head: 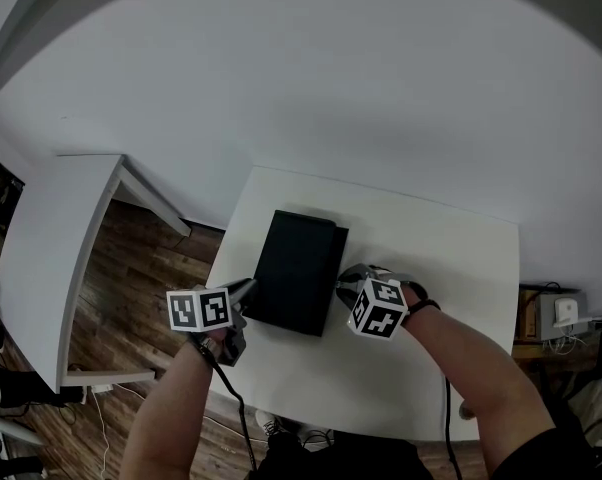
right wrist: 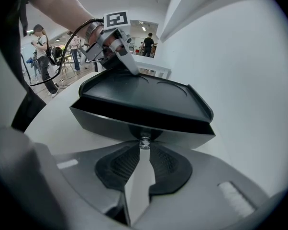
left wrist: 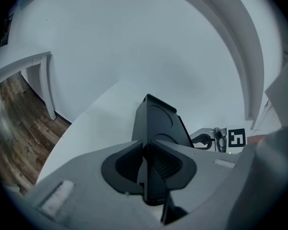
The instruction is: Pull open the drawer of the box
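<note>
A flat black box (head: pixel 299 268) lies on the white table (head: pixel 441 268). My left gripper (head: pixel 247 290) is at the box's near left corner, and in the left gripper view its jaws (left wrist: pixel 149 146) are shut on the box's edge (left wrist: pixel 157 119). At the box's right side sits my right gripper (head: pixel 343 286). Seen from the right gripper view, its fingertips (right wrist: pixel 144 145) pinch a small clear knob (right wrist: pixel 144 142) on the drawer front (right wrist: pixel 105 124). The box top (right wrist: pixel 139 97) overhangs the drawer, and the left gripper (right wrist: pixel 122 54) shows at its far side.
A second white table (head: pixel 51 238) stands to the left over a wooden floor (head: pixel 151 268). A white wall runs behind the table. Cables (head: pixel 231 398) trail from both grippers. People stand far off in the room (right wrist: pixel 41 47).
</note>
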The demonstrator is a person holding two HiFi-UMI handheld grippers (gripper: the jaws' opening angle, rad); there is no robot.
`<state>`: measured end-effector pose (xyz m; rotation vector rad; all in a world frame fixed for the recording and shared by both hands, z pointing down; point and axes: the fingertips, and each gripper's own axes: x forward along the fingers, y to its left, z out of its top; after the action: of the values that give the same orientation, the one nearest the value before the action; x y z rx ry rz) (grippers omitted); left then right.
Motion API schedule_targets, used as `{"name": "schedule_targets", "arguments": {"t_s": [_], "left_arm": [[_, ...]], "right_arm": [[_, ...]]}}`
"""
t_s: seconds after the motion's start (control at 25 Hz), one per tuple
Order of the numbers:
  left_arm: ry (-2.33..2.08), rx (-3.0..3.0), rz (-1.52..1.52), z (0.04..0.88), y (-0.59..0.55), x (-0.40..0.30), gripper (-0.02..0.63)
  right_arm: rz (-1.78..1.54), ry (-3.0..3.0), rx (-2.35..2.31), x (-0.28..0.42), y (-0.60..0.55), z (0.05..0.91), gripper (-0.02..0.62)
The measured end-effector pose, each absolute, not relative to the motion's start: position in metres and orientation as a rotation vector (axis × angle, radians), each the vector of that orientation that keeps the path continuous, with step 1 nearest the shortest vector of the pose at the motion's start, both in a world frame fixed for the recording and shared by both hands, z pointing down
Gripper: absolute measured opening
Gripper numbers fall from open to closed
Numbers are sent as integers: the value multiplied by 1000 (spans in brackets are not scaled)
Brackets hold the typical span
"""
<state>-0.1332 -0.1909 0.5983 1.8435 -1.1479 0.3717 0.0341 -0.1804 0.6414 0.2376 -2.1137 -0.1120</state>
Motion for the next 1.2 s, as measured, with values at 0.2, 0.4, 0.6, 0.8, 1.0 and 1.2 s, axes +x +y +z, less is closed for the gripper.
{"name": "schedule_targets", "arguments": {"t_s": [0.2,0.4,0.6,0.8,1.0,1.2], "left_arm": [[-1146,1845,376,599,-191,-133,63],[-1149,1841,364,599,-191,-134,64],[-1149,1840,356,599,-192,-134,64],[-1147,1839,351,599,-192,-134,64],[-1151,1839,352,599,-192,-135,64],[-1152,1839,356,599,-191,-133,64]], "right_arm": [[-104,-2113,247,38,-180,642,67],[-98,-2112,253,42,-179,641,67],[-100,-2106,251,50,-178,641,69],[-106,-2095,247,59,-176,641,67],[-99,-2093,261,67,-176,641,67],[-98,-2093,267,75,-172,641,69]]}}
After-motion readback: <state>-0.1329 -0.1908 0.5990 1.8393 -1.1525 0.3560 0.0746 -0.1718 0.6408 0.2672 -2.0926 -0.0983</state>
